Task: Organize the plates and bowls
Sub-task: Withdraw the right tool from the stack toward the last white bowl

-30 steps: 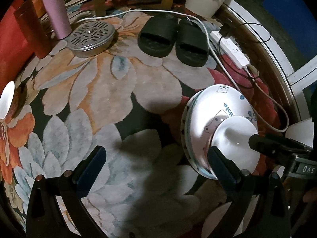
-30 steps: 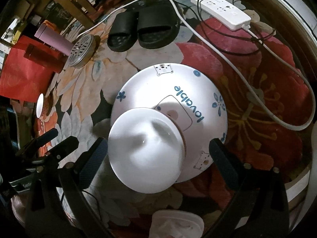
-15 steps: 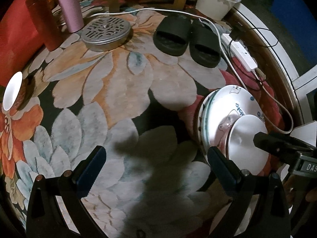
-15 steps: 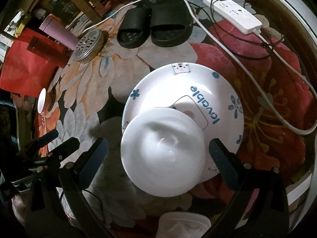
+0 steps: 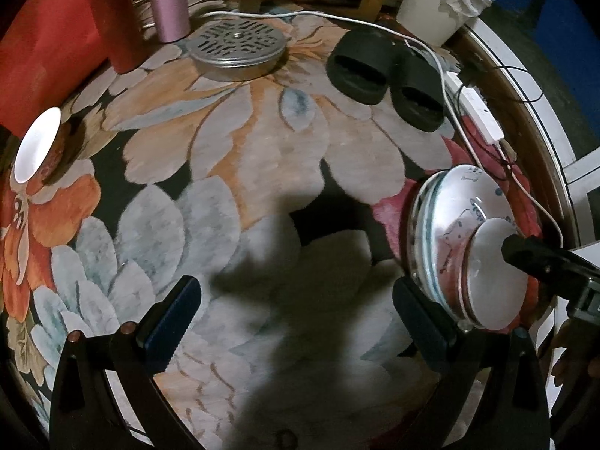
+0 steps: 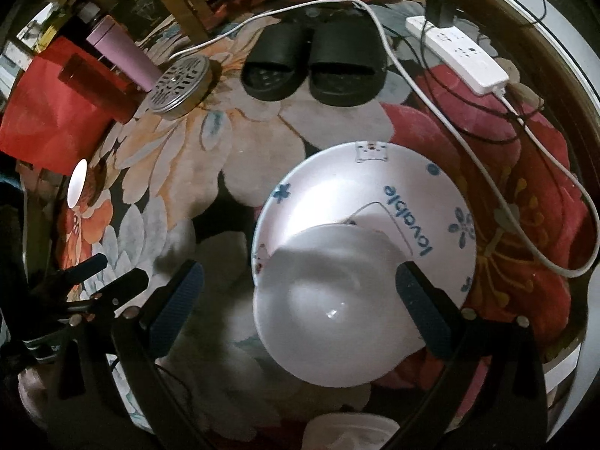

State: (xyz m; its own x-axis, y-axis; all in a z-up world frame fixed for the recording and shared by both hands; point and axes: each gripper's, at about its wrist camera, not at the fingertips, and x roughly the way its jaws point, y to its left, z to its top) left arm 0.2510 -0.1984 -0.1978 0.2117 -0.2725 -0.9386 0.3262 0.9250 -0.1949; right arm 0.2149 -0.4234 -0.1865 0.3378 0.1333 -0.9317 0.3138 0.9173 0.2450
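Both grippers wide open, empty: right gripper [image 6: 300, 300] over bowl [image 6: 330, 307] on plate [image 6: 375, 187]; left gripper [image 5: 296, 318] beside plate.

Black slippers [image 6: 313, 62] on floral rug [image 5: 232, 172]; vented metal lid [image 5: 236, 47], pink tumbler [image 5: 167, 0], white power strip [image 6: 455, 52], maybe bin [image 5: 435, 7].

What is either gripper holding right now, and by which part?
Nothing. The left gripper is open over bare carpet; the right gripper is open above the small white bowl on the plate stack.

Bowl [image 6: 330, 311] on plate [image 6: 375, 187] — slippers [image 6: 315, 63] behind.
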